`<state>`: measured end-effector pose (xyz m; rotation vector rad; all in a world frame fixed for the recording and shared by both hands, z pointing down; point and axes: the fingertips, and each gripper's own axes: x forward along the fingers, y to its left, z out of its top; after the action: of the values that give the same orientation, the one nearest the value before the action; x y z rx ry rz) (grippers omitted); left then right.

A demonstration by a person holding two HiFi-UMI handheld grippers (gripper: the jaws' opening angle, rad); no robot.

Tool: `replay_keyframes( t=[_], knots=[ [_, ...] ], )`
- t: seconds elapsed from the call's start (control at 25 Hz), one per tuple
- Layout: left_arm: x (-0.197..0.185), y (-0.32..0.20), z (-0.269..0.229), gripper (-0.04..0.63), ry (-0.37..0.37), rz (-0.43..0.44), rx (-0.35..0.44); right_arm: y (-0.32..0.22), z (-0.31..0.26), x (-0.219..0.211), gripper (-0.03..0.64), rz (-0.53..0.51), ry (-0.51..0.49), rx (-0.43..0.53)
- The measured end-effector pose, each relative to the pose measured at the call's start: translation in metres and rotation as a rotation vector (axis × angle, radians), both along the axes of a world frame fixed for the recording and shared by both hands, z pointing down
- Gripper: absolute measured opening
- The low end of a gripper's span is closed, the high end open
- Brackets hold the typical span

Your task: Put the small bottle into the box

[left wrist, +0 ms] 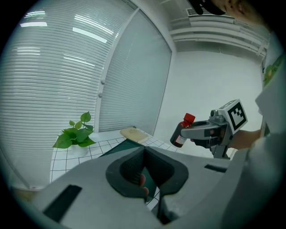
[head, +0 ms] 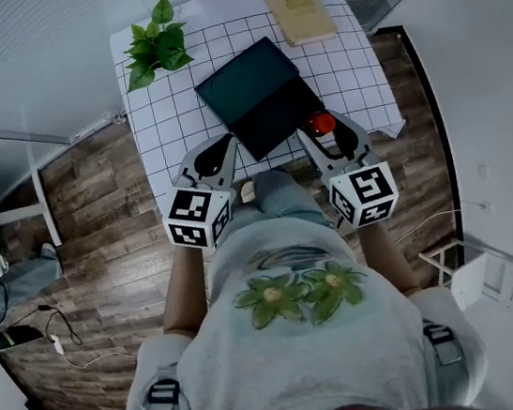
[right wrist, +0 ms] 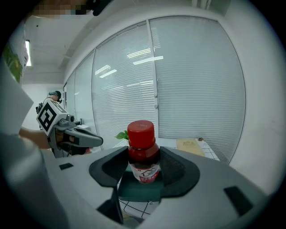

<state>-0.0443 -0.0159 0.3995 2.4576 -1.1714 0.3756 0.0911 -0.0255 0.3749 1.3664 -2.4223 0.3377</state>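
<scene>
While right hand-held gripper (head: 321,135) clasps the small bottle (head: 322,123) by the box (head: 255,95) edge, left hand-held gripper (head: 227,145) hangs closed.

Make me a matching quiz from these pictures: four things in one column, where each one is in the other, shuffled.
1. small bottle
2. box
3. plant
4. tan book

A. far right corner of the table
B. between the jaws of the right gripper
C. far left corner of the table
D. middle of the table

Pairs: 1-B, 2-D, 3-C, 4-A.
</scene>
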Motion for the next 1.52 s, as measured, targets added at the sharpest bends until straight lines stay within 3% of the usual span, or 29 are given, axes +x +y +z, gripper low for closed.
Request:
replay_keyframes(
  t=[0.84, 1.52],
  knots=[
    [0.021, -0.04, 0.035, -0.002, -0.009, 0.017, -0.078, -0.047, 0.035, 0.01, 0.215, 0.002, -0.022, -0.07],
    [0.022, -0.055, 0.053, -0.002, 0.007, 0.017, -0.133, -0.061, 0.061, -0.003, 0.215, -0.038, 0.025, -0.116]
  ],
)
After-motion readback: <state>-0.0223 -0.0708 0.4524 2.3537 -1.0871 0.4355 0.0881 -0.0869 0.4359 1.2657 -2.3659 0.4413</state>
